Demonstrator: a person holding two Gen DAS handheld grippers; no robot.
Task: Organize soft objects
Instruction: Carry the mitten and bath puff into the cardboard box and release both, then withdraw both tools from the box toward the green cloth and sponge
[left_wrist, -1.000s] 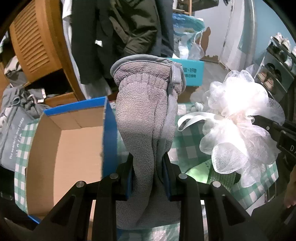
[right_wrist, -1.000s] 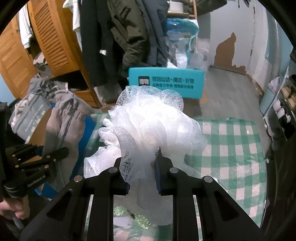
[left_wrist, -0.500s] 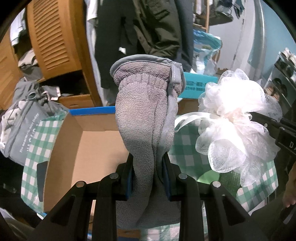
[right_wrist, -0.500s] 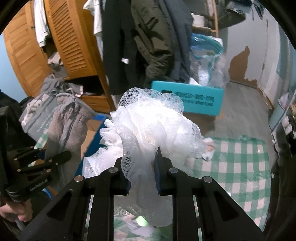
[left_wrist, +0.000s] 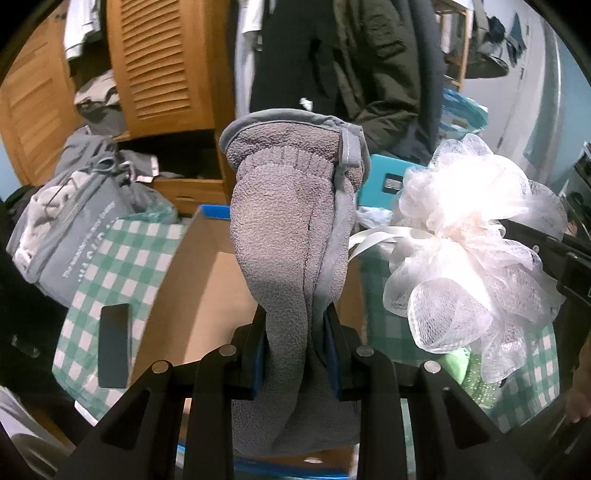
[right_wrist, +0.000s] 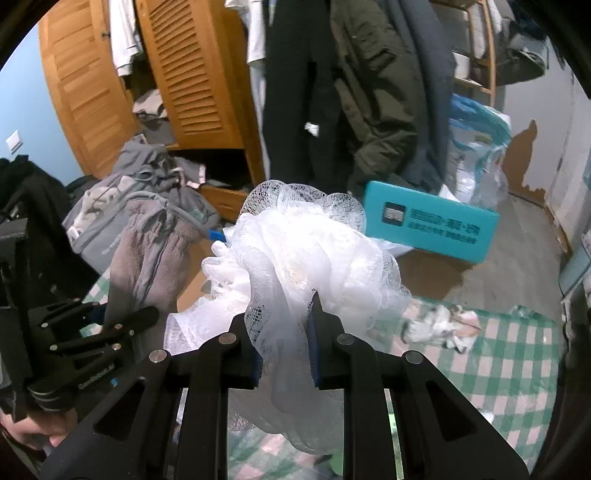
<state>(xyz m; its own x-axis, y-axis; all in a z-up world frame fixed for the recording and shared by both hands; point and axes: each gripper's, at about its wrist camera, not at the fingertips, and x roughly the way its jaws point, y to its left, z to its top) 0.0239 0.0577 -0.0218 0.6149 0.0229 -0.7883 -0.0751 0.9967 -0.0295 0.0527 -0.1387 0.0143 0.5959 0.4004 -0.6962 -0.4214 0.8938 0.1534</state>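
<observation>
My left gripper (left_wrist: 295, 343) is shut on a grey fleece glove (left_wrist: 288, 206) that stands upright, cuff on top, above an open cardboard box (left_wrist: 207, 288) with a blue rim. My right gripper (right_wrist: 284, 347) is shut on a white mesh bath pouf (right_wrist: 306, 266). In the left wrist view the pouf (left_wrist: 469, 251) hangs to the right of the glove, its white ribbon loop (left_wrist: 380, 236) pointing toward the glove. In the right wrist view the glove (right_wrist: 147, 258) and the left gripper (right_wrist: 122, 325) are at the left. The box floor is largely hidden by the glove.
A green-and-white checked cloth (left_wrist: 122, 266) covers the table. A dark phone-like slab (left_wrist: 114, 343) lies on it left of the box. A grey bag (left_wrist: 70, 229), a teal box (right_wrist: 432, 229), crumpled paper (right_wrist: 443, 328), a wooden wardrobe (right_wrist: 192, 74) and hanging coats (left_wrist: 369, 66) are around. A green item (left_wrist: 469, 369) lies under the pouf.
Both grippers have risen and tilted upward with their loads held. The box has shifted to sit below and behind the glove, and more of the wardrobe and coats shows.
</observation>
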